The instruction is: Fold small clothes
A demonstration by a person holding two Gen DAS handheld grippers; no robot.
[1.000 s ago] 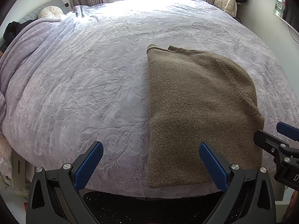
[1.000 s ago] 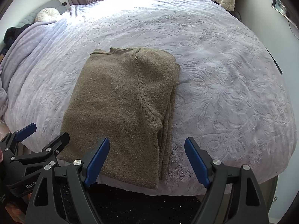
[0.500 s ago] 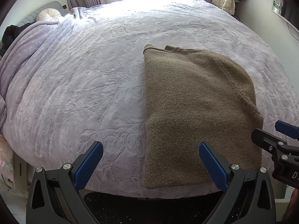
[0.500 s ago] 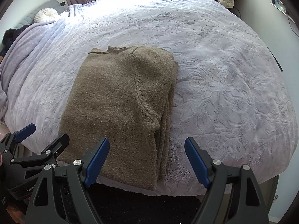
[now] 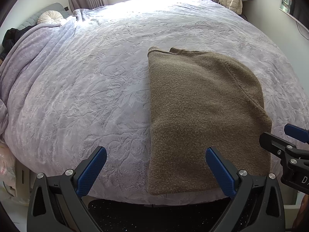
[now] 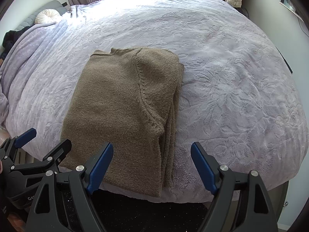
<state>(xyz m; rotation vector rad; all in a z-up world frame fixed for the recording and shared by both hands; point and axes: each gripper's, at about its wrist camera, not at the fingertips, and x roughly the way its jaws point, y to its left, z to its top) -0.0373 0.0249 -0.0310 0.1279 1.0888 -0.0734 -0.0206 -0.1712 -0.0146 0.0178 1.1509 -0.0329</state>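
Not much had changed over that last second, honestly: the brown sweater (image 6: pixel 123 112) sat folded lengthwise near the bed's (image 6: pixel 231 67) near edge, same as earlier. Both my left claw (image 5: pixel 155 171) and right claw (image 6: pixel 151 167) hung released, just short of its hem, maybe a touch closer, so I figured the crosswise fold came next.

Folded olive-brown knit sweater (image 5: pixel 202 119) lying flat near the front edge of a bed covered by a lavender embossed plush blanket (image 5: pixel 92 81), left tool (image 5: pixel 156 164) wide apart above that edge, gripping nothing, right tool (image 5: pixel 285 135) at the right, round cream cushion (image 5: pixel 50 17) far left.
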